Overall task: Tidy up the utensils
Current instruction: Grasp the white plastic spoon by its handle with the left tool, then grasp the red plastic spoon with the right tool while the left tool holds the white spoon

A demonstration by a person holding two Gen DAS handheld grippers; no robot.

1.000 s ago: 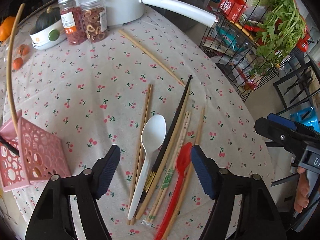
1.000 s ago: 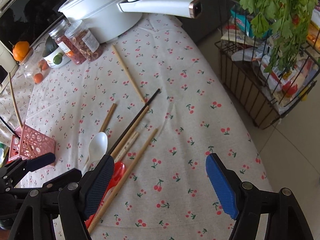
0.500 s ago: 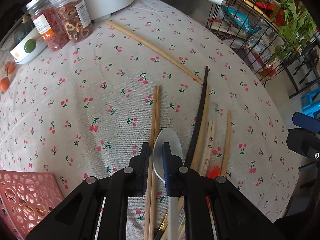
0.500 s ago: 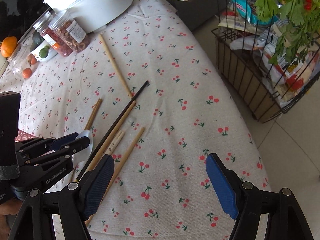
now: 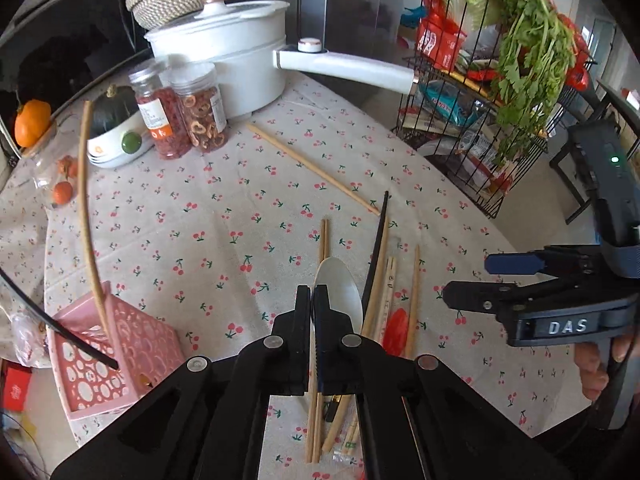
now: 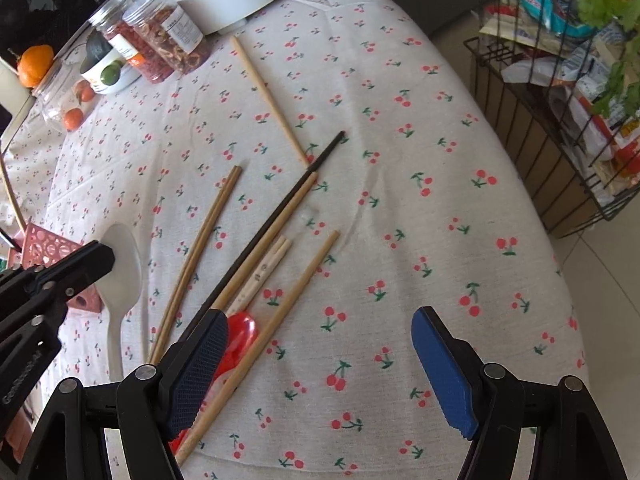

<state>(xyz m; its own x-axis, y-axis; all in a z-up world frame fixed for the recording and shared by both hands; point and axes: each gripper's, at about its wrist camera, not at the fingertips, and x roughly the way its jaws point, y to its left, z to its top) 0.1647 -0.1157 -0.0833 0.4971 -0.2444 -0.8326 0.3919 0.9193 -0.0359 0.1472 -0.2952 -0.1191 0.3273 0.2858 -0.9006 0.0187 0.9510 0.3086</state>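
A cherry-print tablecloth [image 6: 400,216] carries loose chopsticks [image 6: 276,240] and a red spoon [image 6: 240,340], seemingly flat, beside the right gripper's [image 6: 320,364] left finger.

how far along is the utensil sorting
Early. Done: the pink perforated basket holds one tan and one black stick. In hand: the left hand-held gripper is shut on the white plastic spoon. Left: the red spoon and wooden chopsticks on the cloth; the right hand-held gripper is open.
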